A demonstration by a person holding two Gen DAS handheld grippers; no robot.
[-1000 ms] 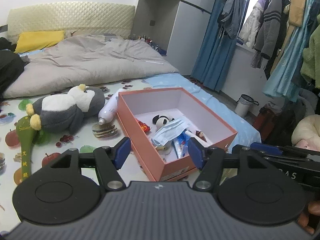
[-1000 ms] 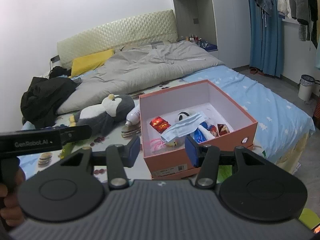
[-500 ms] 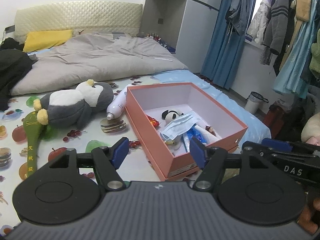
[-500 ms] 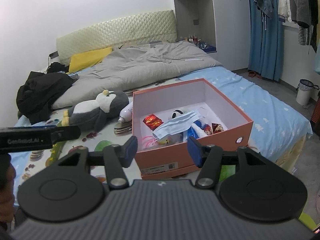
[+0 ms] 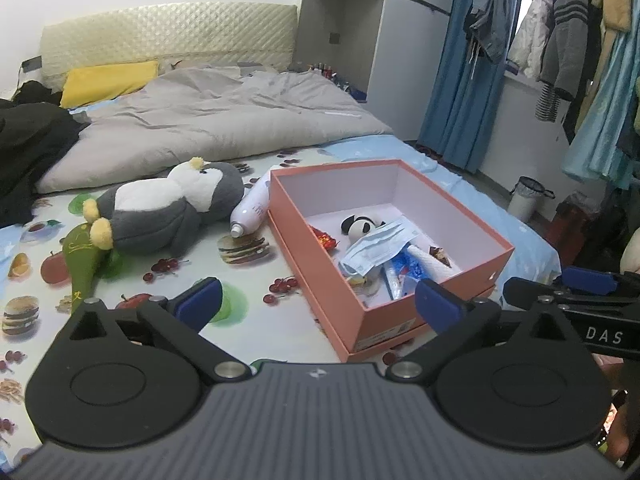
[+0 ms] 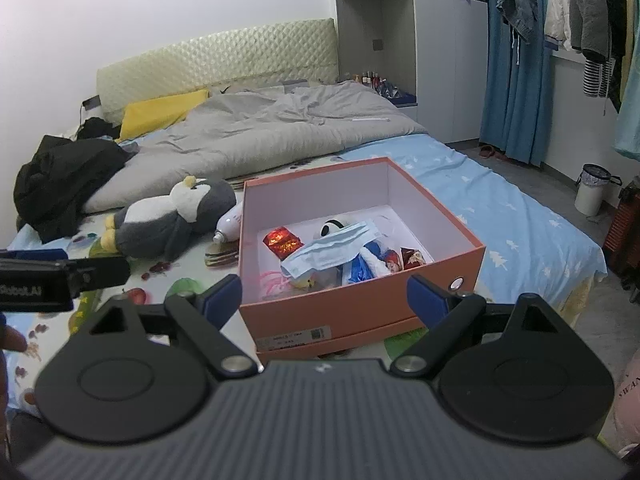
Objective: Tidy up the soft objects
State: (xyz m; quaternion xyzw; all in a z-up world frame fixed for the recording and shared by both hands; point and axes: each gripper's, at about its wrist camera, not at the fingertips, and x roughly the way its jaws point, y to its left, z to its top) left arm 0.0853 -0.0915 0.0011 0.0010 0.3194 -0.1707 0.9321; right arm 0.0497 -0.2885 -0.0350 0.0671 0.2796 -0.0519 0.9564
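On the bed, going from the left, a heap of black clothing (image 6: 64, 184) lies by a yellow pillow (image 5: 108, 82), with a grey duvet (image 5: 224, 128) spread behind. Next comes a green plush item with gold lettering (image 5: 82, 260), lying flat on the fruit-print sheet (image 5: 168, 280); the grey-and-white penguin plush (image 5: 160, 210) lies on its side with its yellow feet against it. Just right of the penguin's head a white bottle (image 5: 252, 210) lies on its side, touching the left wall of the orange box (image 5: 316, 260). The box stands open with no lid on it, and inside, on its white floor, sit a red foil packet (image 6: 282, 242), a small panda toy (image 5: 360, 226) and a pale blue face mask (image 6: 332, 250) draped over blue-and-white packets (what those hold is too small to tell).

Both tools hover short of the bed, holding nothing. The left gripper (image 5: 318, 302) has its blue-padded fingers spread wide, framing the box's near left corner. The right gripper (image 6: 324, 296) is likewise spread apart, its fingers (image 6: 222, 298) bracketing the box's near wall. Farther right, a blue sheet (image 6: 512, 220) covers the bed's edge, and a white bin (image 6: 592, 190) stands on the floor beneath hanging clothes (image 5: 568, 32).
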